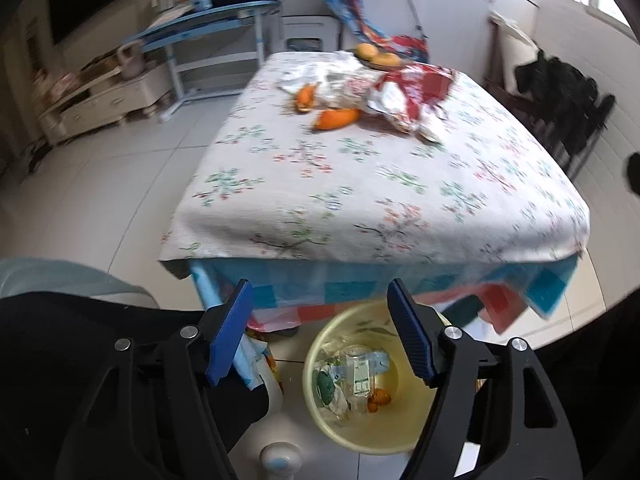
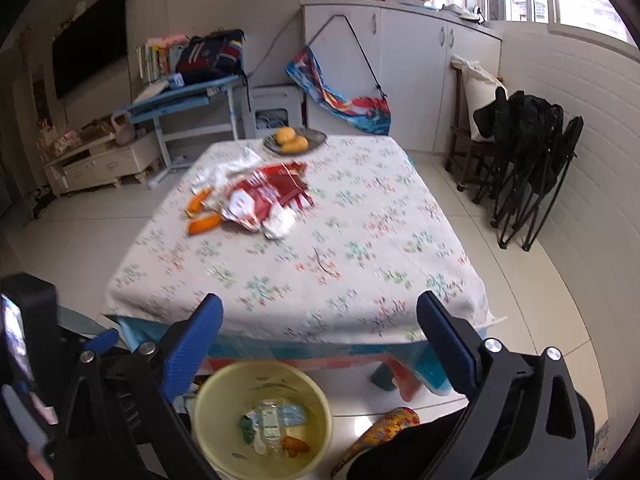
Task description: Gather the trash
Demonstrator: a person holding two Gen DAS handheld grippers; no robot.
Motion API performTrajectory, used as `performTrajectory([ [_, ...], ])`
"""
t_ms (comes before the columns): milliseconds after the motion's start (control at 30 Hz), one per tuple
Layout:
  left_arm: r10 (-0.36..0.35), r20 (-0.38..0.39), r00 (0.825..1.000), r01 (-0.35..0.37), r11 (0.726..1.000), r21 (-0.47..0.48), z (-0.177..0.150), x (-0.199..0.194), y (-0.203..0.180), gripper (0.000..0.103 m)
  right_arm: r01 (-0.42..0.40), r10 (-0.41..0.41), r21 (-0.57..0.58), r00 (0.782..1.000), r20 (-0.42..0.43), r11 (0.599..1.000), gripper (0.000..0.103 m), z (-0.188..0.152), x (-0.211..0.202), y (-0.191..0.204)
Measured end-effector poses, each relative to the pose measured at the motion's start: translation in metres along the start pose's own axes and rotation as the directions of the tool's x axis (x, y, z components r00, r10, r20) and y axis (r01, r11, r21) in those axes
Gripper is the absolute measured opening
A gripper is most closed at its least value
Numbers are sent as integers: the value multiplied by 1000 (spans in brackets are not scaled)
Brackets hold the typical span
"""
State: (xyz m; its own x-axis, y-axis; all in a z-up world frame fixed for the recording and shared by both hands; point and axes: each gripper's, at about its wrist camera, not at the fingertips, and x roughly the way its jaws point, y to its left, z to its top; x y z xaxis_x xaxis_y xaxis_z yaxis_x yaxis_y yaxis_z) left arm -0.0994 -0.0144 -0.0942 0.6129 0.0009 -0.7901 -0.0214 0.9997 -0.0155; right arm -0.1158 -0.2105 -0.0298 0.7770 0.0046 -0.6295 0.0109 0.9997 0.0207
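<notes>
Both grippers, left gripper [image 1: 320, 332] and right gripper [image 2: 320, 344], hang with jaws apart and empty above the yellow bin [image 2: 208, 408]. Next, I'd say: reach to the table's far end, pinch the red wrapper [image 2: 272, 196] flat, then the orange peels [image 2: 204, 224].

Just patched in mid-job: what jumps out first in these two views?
The yellow bin on the floor at the table's near edge, already holding wrappers and orange peel, sits below both open, empty grippers, left and right. Farther back on the floral tablecloth lies a torn red-and-white snack bag with orange peels beside it, and beyond them a plate of oranges.
</notes>
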Motion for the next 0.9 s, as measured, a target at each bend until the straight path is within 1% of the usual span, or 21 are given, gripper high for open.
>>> performTrajectory([
  [100, 14, 4, 1000, -14, 999, -28, 1, 1, 6, 67, -5, 5, -9, 1000, 7, 1000, 95, 7, -6, 8],
  [367, 36, 4, 999, -36, 998, -51, 1, 5, 9, 70, -7, 8, -45, 1000, 8, 999, 95, 18, -13, 27],
  [567, 42, 4, 999, -42, 997, -62, 3, 6, 10, 73, -28, 28, -52, 1000, 13, 998, 95, 19, -14, 34],
  [700, 41, 3, 999, -41, 997, -68, 4, 7, 11, 74, -39, 39, -51, 999, 1, 998, 95, 18, -11, 36],
  [900, 37, 1, 999, -37, 996, -78, 4, 8, 12, 74, -37, 36, -56, 999, -16, 998, 95, 18, -7, 40],
])
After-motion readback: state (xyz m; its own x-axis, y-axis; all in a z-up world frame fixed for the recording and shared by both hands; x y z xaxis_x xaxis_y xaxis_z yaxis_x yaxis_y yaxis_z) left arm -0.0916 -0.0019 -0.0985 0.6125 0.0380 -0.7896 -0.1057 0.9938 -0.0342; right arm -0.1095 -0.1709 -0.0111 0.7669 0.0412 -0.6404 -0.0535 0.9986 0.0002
